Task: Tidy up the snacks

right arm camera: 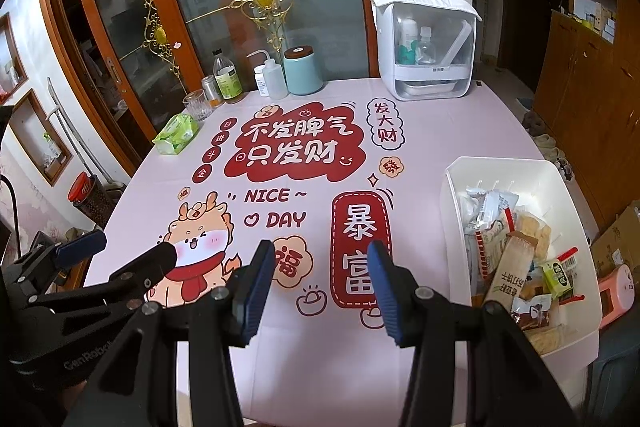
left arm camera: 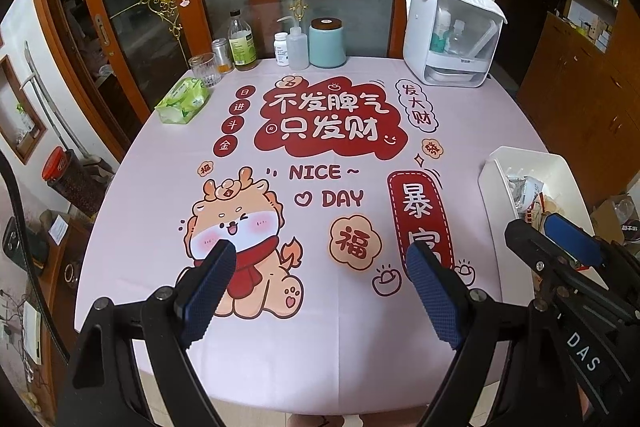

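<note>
A white bin (right arm camera: 452, 187) stands at the table's right edge, holding several wrapped snacks (right arm camera: 512, 239). In the left wrist view the bin (left arm camera: 492, 171) and its snacks (left arm camera: 528, 191) show only in part. My right gripper (right arm camera: 320, 251) hovers over the pink printed tablecloth (right arm camera: 320, 339), left of the bin. It is open with a moderate gap and nothing between its blue pads. My left gripper (left arm camera: 320, 259) hangs over the cartoon dragon print, open wide and empty. Each gripper shows in the other's view: the right gripper (left arm camera: 540, 233) in front of the bin, the left gripper (right arm camera: 132, 251) at the far left.
Along the table's far edge stand a green tissue pack (left arm camera: 182, 101), a glass (left arm camera: 205, 69), bottles (left arm camera: 242, 43), a teal canister (left arm camera: 327, 43) and a white storage box (left arm camera: 452, 35). Glass doors rise behind. A pink object (right arm camera: 618, 291) and a cardboard box (right arm camera: 620, 243) lie past the bin.
</note>
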A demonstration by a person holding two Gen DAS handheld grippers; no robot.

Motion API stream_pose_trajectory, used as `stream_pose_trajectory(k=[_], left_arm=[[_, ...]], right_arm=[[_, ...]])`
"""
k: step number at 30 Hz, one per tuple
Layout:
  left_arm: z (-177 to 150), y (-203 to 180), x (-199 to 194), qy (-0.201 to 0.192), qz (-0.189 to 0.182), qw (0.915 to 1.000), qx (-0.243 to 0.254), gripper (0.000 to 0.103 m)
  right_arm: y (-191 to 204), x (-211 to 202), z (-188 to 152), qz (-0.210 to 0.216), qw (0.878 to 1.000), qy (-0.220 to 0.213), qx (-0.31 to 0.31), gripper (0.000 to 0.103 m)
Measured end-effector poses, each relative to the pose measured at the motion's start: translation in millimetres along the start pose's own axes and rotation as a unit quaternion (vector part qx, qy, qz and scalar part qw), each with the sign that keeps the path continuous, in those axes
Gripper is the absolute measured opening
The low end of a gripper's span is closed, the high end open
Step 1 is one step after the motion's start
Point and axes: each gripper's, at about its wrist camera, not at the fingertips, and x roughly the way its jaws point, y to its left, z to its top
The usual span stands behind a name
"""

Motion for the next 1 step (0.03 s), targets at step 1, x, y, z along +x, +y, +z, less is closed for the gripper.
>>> stream_pose_trajectory(k=[1], left_arm=[[0.0,0.0,0.0,0.000,0.000,1.0000,0.000,0.086]], right_arm=[[0.2,-0.8,-0.7,0.000,1.000,0.000,0.000,0.049]])
